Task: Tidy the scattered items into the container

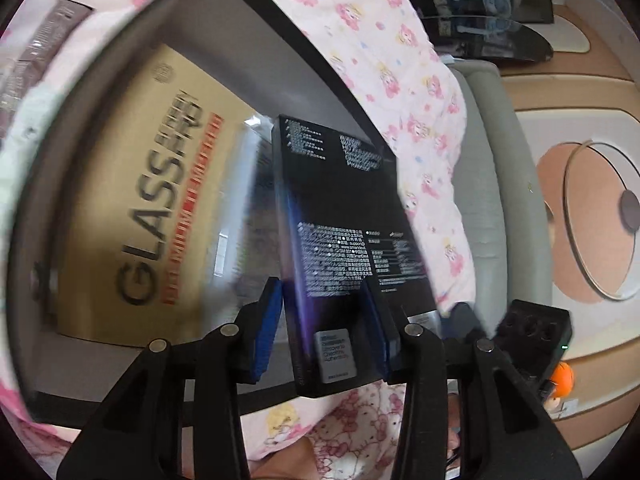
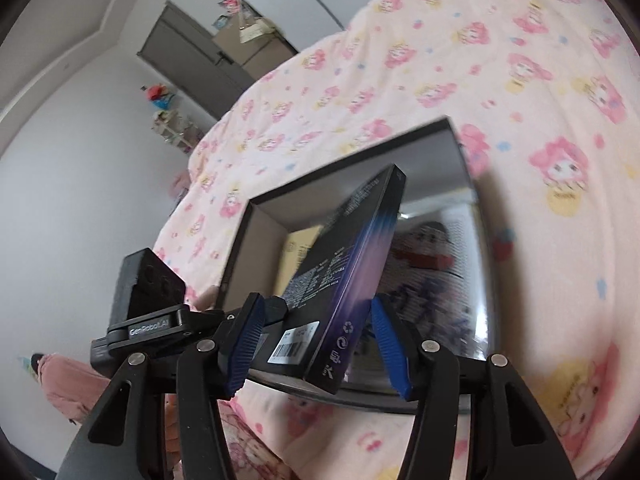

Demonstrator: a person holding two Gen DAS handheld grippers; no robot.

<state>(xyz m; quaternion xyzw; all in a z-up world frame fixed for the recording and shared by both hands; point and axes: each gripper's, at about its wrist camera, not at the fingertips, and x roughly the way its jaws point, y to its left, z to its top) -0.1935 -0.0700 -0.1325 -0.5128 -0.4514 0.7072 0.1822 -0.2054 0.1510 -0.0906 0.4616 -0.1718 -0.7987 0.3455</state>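
In the left wrist view, the container (image 1: 224, 40), a dark-walled open box on the pink cartoon-print blanket (image 1: 360, 40), fills the frame from 9 o'clock across to 1 o'clock. Flat on its floor at about 9 o'clock lies a tan package (image 1: 132, 184) printed "GLASS". Toward the centre, a slim black box (image 1: 344, 232) with fine white print stands on edge, running from 12 o'clock down to 6 o'clock of the frame. The left gripper (image 1: 326, 330) is clamped on its near end: the blue pads (image 1: 266, 332) press against its two broad faces, one at either side, with the box's near end projecting slightly toward the camera past the fingertips. At about 4 o'clock, past the bed's grey edge, lies a patterned floor.

In the right wrist view, the left gripper's black body (image 2: 144, 312) shows at 8 o'clock. The black box (image 2: 344, 280) rises tilted from 6 o'clock toward 1 o'clock, its purple-to-pink side face toward the camera, above the near rim of the container (image 2: 256, 248). The right gripper (image 2: 318, 344) has its jaws apart; the box's lower end sits between them but closer to the right-hand pad, and I cannot tell whether either pad touches it. The blanket (image 2: 520, 80) spreads from 12 to 4 o'clock.
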